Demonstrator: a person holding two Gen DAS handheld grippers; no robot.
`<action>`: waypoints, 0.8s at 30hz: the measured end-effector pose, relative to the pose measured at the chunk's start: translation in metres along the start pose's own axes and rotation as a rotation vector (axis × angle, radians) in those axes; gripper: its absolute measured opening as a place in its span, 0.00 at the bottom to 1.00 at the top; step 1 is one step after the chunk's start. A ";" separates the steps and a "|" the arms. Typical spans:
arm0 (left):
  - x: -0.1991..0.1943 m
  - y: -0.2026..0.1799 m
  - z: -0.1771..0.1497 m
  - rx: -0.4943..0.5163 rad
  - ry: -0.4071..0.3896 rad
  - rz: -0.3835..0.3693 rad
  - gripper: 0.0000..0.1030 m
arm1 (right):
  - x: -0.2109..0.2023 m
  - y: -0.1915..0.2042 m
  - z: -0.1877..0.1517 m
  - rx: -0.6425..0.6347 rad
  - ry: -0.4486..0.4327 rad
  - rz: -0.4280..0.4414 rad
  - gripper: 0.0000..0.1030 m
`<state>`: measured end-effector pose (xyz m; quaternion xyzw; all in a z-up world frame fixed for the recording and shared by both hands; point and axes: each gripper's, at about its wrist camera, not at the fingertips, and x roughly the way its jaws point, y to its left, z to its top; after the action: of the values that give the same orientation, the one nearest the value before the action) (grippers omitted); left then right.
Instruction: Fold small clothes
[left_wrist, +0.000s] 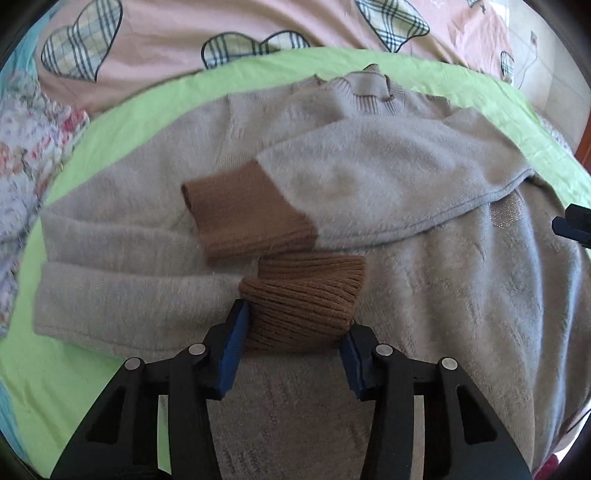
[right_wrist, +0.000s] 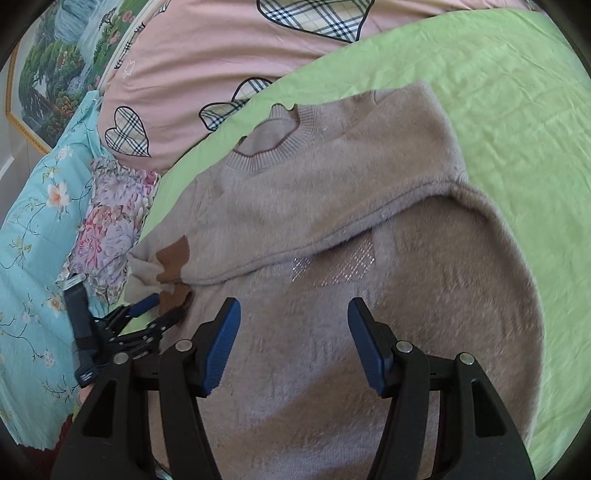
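A fuzzy beige sweater (left_wrist: 388, 177) with brown ribbed cuffs lies on a green sheet (left_wrist: 147, 107). Its right sleeve is folded across the chest, cuff (left_wrist: 243, 210) pointing left. The left sleeve is folded in, and its brown cuff (left_wrist: 306, 302) sits between the wide-spread fingers of my left gripper (left_wrist: 297, 328), which looks open around it. In the right wrist view my right gripper (right_wrist: 293, 325) is open and empty above the sweater's body (right_wrist: 369, 350). The left gripper (right_wrist: 155, 308) shows there at the left by the cuff (right_wrist: 175, 297).
A pink quilt with plaid hearts (left_wrist: 258, 26) lies behind the green sheet. Floral bedding (right_wrist: 37, 240) lies to the left. A framed landscape picture (right_wrist: 62, 55) hangs at far left. The right gripper's tip (left_wrist: 572, 225) shows at the right edge.
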<state>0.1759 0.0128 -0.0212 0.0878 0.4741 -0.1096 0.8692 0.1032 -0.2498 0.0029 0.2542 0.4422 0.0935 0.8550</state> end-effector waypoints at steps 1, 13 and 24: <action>-0.003 0.004 -0.002 -0.013 -0.014 0.002 0.16 | -0.001 0.002 0.000 -0.002 -0.002 -0.001 0.60; -0.122 0.066 0.013 -0.267 -0.308 -0.098 0.12 | -0.018 0.012 0.006 -0.024 -0.055 0.021 0.60; -0.069 -0.068 0.114 -0.140 -0.310 -0.322 0.12 | -0.044 -0.020 0.019 0.033 -0.135 -0.006 0.60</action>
<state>0.2124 -0.0740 0.0948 -0.0676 0.3495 -0.2258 0.9068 0.0911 -0.2901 0.0329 0.2726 0.3859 0.0665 0.8788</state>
